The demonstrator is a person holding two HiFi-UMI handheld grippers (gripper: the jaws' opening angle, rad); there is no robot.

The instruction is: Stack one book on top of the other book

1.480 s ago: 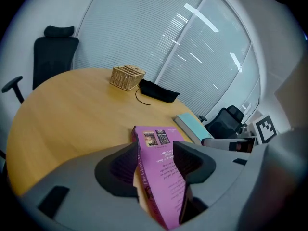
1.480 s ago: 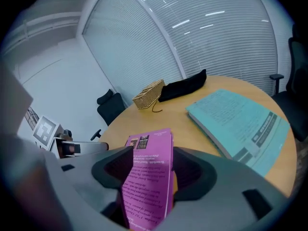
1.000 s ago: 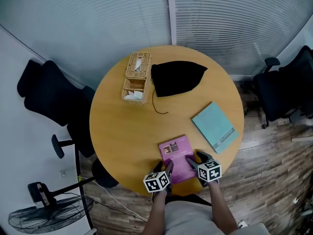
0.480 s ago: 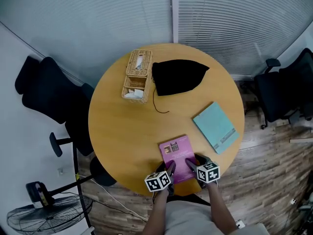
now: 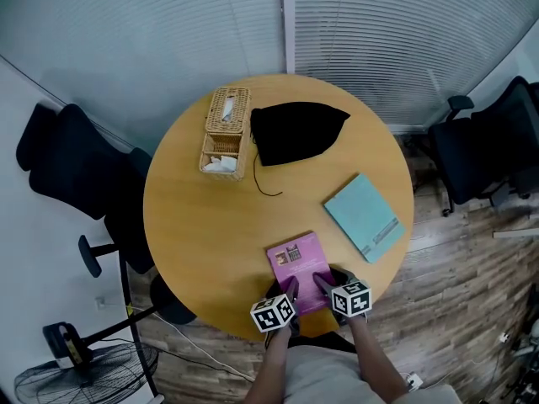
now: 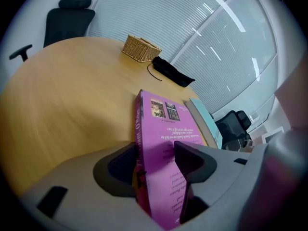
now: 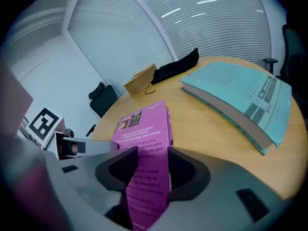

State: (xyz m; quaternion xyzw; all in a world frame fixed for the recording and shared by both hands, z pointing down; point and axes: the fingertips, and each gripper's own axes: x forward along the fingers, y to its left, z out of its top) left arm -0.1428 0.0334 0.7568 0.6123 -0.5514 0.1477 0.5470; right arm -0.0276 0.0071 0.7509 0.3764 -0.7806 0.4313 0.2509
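**As both grippers straddle the pink book (image 5: 297, 262), the teal book (image 5: 365, 217) lies apart**

Seen from the head view, the pink book lies flat at the near edge of the round wooden table (image 5: 194, 217). The left gripper (image 5: 290, 288) is at its near left corner and the right gripper (image 5: 322, 281) at its near right corner. The teal book lies flat toward the table's right side, well apart from the pink one, with bare wood between them. A wicker basket (image 5: 226, 131) and a black bag (image 5: 295, 133) sit side by side at the far side. Dark office chairs (image 5: 67, 162) stand on the floor to the left and right of the table.

Looking along the left gripper's jaws, the pink book's corner fills the gap between them. One pad is against the spine side and the other against the printed cover, so this gripper is clamped on the book. The teal book shows just past the pink one's far edge, and the basket and bag are small in the distance.

Looking along the right gripper's jaws, the pink book's other near corner lies between them. These jaws are closing, with the pads just beside the cover and the page edge but not yet pressing. The teal book lies to the right, flat and untouched.
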